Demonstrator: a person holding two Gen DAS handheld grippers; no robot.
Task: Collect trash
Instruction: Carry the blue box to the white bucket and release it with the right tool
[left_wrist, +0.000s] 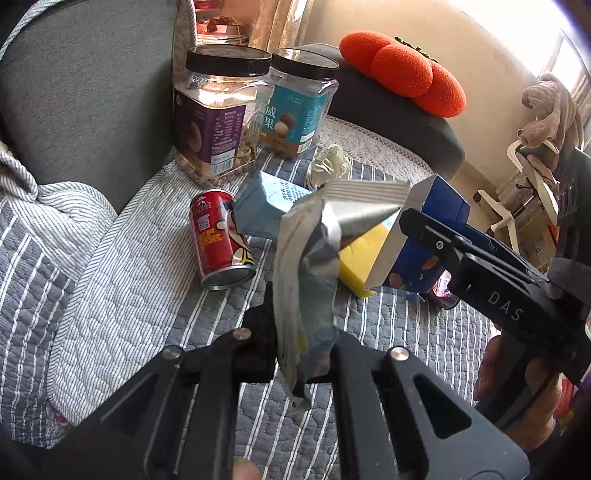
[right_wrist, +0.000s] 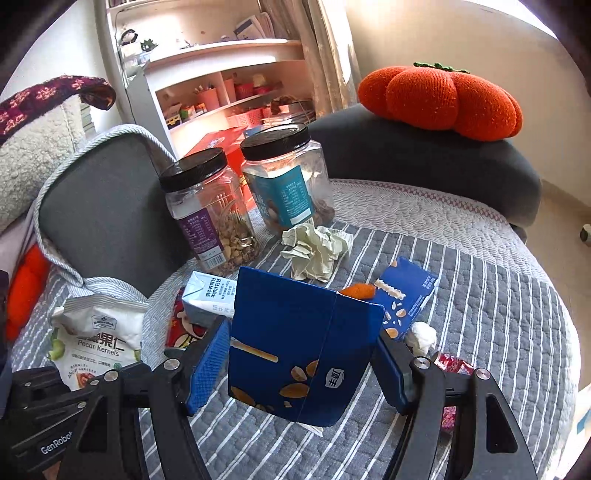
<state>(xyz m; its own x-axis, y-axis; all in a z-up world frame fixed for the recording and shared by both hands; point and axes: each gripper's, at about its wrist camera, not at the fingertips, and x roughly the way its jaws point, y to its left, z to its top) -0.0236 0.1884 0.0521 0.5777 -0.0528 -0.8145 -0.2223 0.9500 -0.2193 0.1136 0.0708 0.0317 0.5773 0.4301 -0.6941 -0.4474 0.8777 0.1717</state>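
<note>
A: Two grippers are here, and each one has something. On the left, what does the left gripper (left_wrist: 304, 354) hold?

B: It holds a pecan bag (left_wrist: 306, 280). The fingers (left_wrist: 258, 347) are closed on the lower part of the bag, and the silver inside of the open top stands up above them. In the right wrist view the same bag (right_wrist: 99, 339) shows its white front with the words "Pecan Kernels", at the left edge, above the black body of that gripper.

A: And beside it, on the striped cover (left_wrist: 129, 288)?

B: A red can (left_wrist: 221, 240) lies on its side, left of the bag. A pale blue milk carton (left_wrist: 264, 210) lies just behind it, touching it. Further back stand two jars with black lids, the purple-label jar (left_wrist: 214, 114) and the teal-label jar (left_wrist: 299, 103), and a crumpled paper (left_wrist: 328, 166) lies near them.

A: Then the right side?

B: The right gripper (right_wrist: 299, 363) holds a blue snack box (right_wrist: 299, 347) between its blue pads (right_wrist: 208, 365). The jaws stand wide apart, because the box is wide, and both pads press its sides. The box is upright, lifted over the cover. Behind it lies a blue box flap (right_wrist: 406, 291), and a small white paper ball (right_wrist: 421, 336) is near the right pad.
</note>
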